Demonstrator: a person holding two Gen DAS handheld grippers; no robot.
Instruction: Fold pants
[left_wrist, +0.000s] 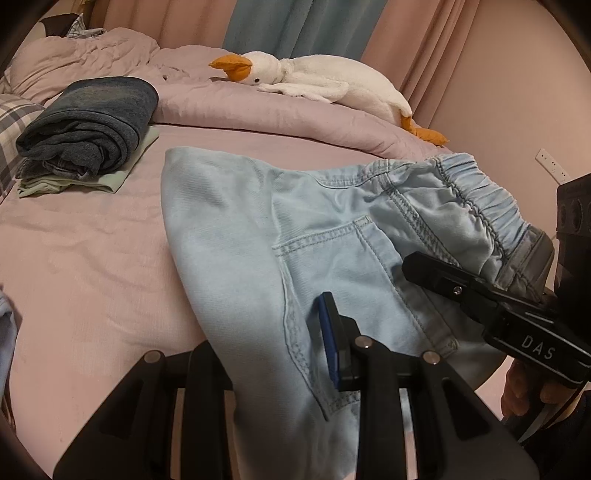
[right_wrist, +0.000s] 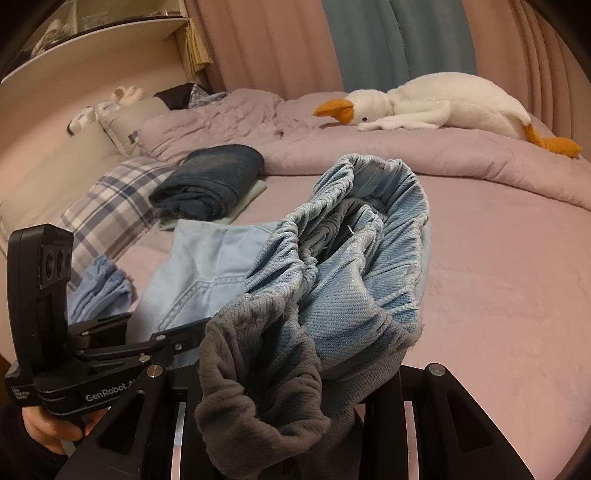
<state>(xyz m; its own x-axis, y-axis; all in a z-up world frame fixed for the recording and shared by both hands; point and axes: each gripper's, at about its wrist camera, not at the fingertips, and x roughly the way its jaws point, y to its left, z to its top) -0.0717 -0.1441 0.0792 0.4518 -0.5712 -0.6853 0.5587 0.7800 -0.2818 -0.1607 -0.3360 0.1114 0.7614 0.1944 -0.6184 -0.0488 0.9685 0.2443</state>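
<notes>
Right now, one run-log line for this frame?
phase: fold underway | left gripper: shut on light blue pants | right gripper: shut on waistband | folded stack: on bed

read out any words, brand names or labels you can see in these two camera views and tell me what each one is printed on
"DAS": white letters on the black body of the right gripper, seen from the left wrist camera.
"GenRobot.A": white print on the black body of the left gripper, seen from the right wrist camera; its end is hidden behind a finger.
Small white label on that gripper's left end: too small to read.
The light blue pants show no readable text.
</notes>
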